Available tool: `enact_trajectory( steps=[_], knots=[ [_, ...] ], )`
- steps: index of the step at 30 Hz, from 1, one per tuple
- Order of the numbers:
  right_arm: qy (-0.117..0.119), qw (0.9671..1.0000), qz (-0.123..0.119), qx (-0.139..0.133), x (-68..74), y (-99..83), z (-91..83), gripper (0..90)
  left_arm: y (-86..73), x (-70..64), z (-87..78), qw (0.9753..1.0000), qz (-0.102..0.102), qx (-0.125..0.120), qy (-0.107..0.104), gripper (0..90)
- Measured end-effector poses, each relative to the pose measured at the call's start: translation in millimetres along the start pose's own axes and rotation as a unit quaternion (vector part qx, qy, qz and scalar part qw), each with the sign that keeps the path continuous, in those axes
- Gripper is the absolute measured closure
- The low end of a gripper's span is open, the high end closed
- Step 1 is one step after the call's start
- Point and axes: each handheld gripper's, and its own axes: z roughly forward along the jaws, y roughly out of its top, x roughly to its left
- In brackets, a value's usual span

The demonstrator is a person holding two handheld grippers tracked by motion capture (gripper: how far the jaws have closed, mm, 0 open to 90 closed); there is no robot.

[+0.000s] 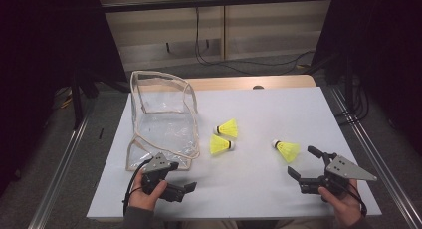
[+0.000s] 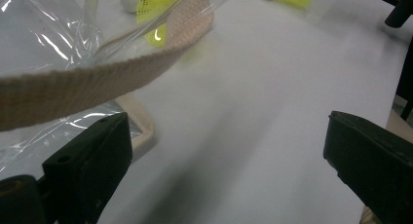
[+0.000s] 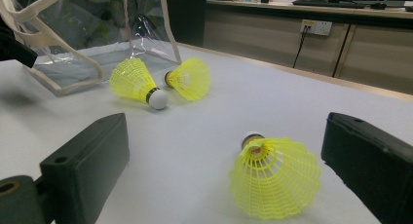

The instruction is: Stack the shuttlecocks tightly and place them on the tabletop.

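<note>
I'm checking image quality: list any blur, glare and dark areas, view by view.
High view: table evenly lit, surroundings black. Left gripper view: the bag's strap is soft, glare on the clear bag, far shuttlecocks blurred. Right gripper view: near shuttlecock sharp, background softer.

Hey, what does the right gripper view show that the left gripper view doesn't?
Right gripper view alone: the nearest shuttlecock close between its open jaws, a wall socket and cabinets behind the table.
Left gripper view alone: the bag's woven strap close up, crossing the picture above its open jaws.
Both: the clear bag, yellow shuttlecocks and the white table.
</note>
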Motion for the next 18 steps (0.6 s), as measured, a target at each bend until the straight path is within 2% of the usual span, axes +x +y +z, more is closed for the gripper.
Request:
enact_trajectory(
  steps=[3,15,18],
  knots=[
    [-0.001,1.0000,0.002,0.002,0.7,0.0,-0.1,3.0,-0.6,0.7,-3.5,0.9999,0.000,-0.009,0.004,3.9],
    [-0.001,1.0000,0.000,0.004,1.3,0.0,1.6,3.0,-3.9,7.9,-11.0,0.9999,0.002,-0.012,0.009,3.6],
    [0.000,1.0000,0.000,0.004,1.5,-0.3,1.9,3.1,-4.9,10.2,-13.5,0.9997,-0.005,-0.020,0.012,3.6]
  ],
)
